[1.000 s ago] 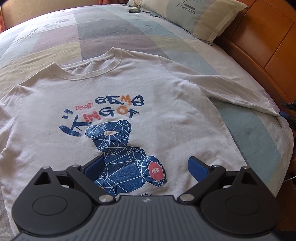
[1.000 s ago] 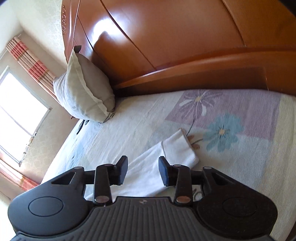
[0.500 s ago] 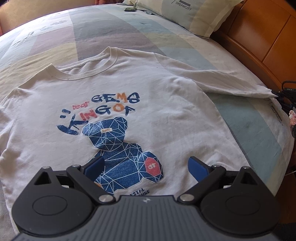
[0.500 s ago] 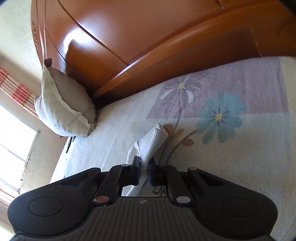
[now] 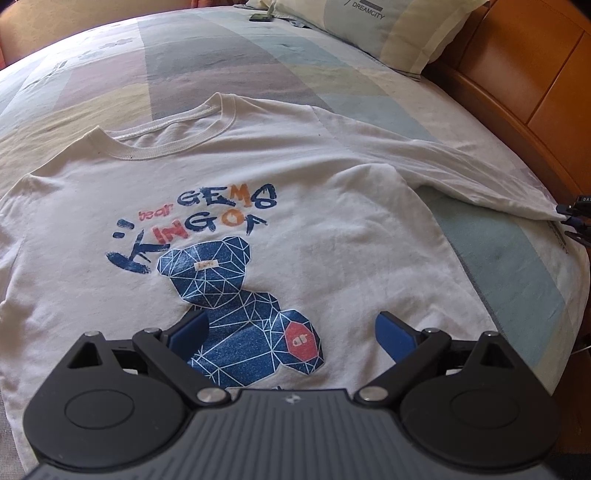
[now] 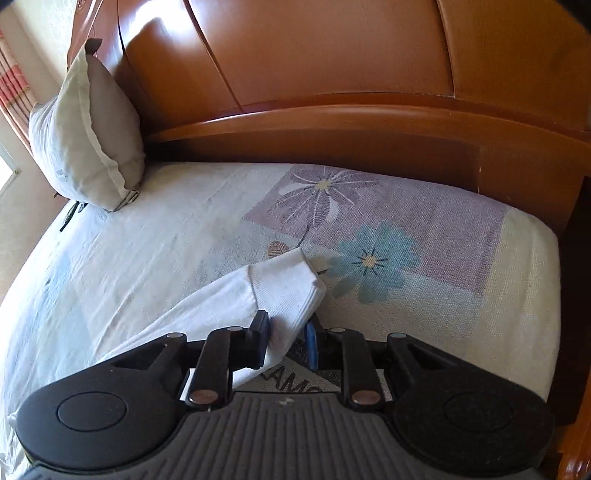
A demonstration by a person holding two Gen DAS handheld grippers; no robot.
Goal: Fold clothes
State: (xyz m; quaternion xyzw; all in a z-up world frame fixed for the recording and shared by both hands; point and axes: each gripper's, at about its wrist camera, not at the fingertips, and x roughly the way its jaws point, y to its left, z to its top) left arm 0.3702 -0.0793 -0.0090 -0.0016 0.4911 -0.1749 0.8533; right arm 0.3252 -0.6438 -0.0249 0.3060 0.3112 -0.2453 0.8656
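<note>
A white long-sleeved shirt (image 5: 332, 229) with a blue bear print lies face up on the bed, collar away from me. My left gripper (image 5: 291, 332) hovers open over the lower part of the print, holding nothing. The shirt's right sleeve (image 5: 476, 184) stretches toward the bed's right edge, where my right gripper (image 5: 574, 216) shows at the cuff. In the right wrist view, my right gripper (image 6: 286, 341) is shut on the sleeve cuff (image 6: 291, 284), which is lifted off the sheet.
The bed sheet (image 5: 221, 70) has pastel blocks and a flower print (image 6: 373, 258). A pillow (image 5: 388, 26) leans at the wooden headboard (image 6: 332, 74). A small dark object (image 5: 260, 16) lies near the pillow. The bed's edge (image 6: 539, 295) drops off at the right.
My right gripper closed on the sleeve cuff and lifted it, so the sleeve now bunches near the shoulder. The left gripper stayed open and shifted slightly over the shirt.
</note>
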